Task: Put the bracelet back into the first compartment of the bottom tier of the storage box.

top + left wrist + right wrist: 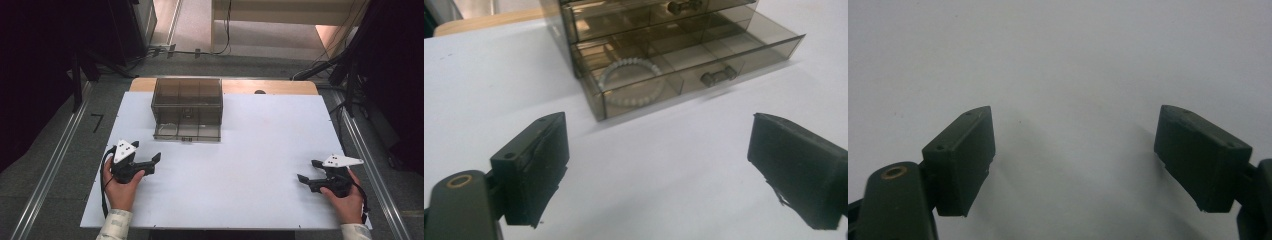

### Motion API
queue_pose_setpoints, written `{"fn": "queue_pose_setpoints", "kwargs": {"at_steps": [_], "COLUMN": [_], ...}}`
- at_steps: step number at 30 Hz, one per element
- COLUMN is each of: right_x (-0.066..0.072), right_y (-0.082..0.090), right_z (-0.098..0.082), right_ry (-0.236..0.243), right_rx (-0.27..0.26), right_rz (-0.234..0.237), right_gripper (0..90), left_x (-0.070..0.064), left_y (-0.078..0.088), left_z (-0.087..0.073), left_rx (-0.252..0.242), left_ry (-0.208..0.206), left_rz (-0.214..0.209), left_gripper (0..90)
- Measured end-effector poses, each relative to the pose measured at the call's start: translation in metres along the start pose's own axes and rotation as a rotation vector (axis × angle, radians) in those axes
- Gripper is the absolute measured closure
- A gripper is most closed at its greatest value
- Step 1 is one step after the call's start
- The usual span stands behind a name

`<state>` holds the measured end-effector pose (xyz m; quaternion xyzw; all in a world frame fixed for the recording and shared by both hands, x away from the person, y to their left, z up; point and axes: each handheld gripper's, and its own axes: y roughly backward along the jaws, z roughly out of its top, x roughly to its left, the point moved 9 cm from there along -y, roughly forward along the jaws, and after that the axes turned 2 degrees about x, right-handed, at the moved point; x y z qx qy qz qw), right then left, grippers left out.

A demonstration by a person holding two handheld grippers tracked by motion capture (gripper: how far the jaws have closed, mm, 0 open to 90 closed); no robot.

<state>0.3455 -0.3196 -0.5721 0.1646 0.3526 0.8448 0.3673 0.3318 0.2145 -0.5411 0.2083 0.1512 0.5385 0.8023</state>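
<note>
target: drawer box [187,107] at table's [250,165] far edge, bottom drawer [694,75] pulled out, long side across
nearer: left gripper [147,152], box ahead-right of it
left fingers [536,167]: spread, empty
right gripper [307,171]: near right edge, fingers spread, empty

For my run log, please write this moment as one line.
left tool: open, empty | right tool: open, empty | bottom drawer: pulled out | bracelet: inside drawer

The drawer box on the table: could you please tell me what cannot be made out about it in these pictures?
- Drawer box, left gripper view: top cut off by the upper edge.
- Upper drawer, same view: contents blurred behind tinted plastic.
- Bracelet, high view: too small to identify.
- Open drawer, high view: other compartments' contents too small.
</note>
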Motion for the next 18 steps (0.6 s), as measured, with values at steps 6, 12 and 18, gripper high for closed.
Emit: {"fn": "queue_pose_setpoints", "kwargs": {"at_steps": [6, 12, 18], "right_x": [0.0, 0.0, 0.0], "right_y": [0.0, 0.0, 0.0], "right_z": [0.0, 0.0, 0.0], "right_ry": [0.005, 0.004, 0.004], "right_rx": [0.001, 0.0, 0.002], "right_rz": [-0.003, -0.003, -0.003], "right_gripper": [15.5, 15.5, 15.4], "left_x": [0.0, 0.004, 0.008], "left_y": [0.007, 0.015, 0.022], "left_z": [-0.007, -0.014, -0.023], "left_rx": [0.002, -0.005, -0.007], "left_ry": [-0.012, -0.005, 0.007], "left_rz": [0.004, 0.011, 0.006], "left_gripper": [7.7, 6.3, 3.2]}}
